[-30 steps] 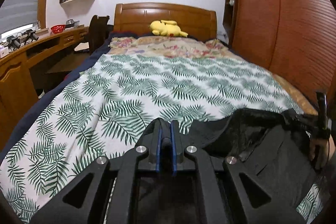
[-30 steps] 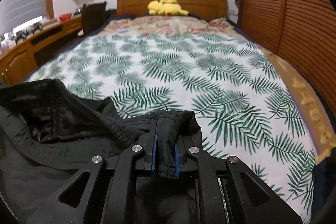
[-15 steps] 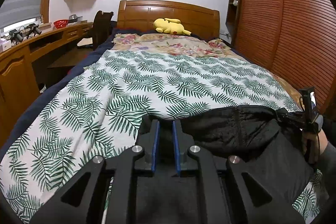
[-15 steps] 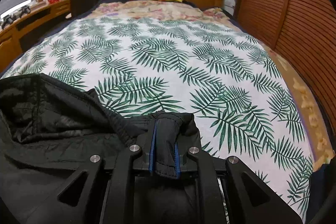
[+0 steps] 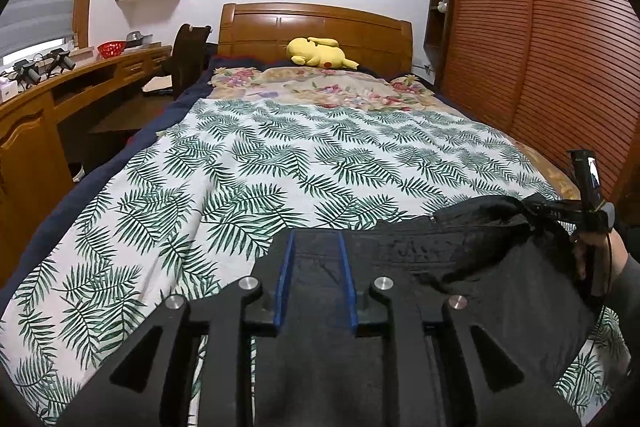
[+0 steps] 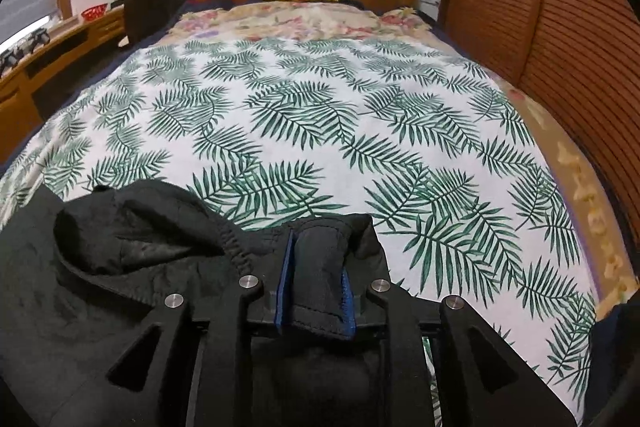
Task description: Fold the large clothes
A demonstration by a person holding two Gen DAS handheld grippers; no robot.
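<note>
Both grippers have spread their jaws since a second ago. On the left gripper (image 5: 315, 279) they stand apart over the black nylon garment (image 5: 460, 267), fabric between, no longer nipped. On the right gripper (image 6: 315, 283) they sit wide around a hem fold; whether they pinch it, I cannot tell. Its long axis runs along the foot edge of the palm-leaf bedspread (image 6: 320, 107), leaving open room toward the wooden headboard (image 5: 316, 27).

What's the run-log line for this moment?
left hand-held gripper: open over black garment | right hand-held gripper: open, garment edge between fingers | surface: bed
</note>
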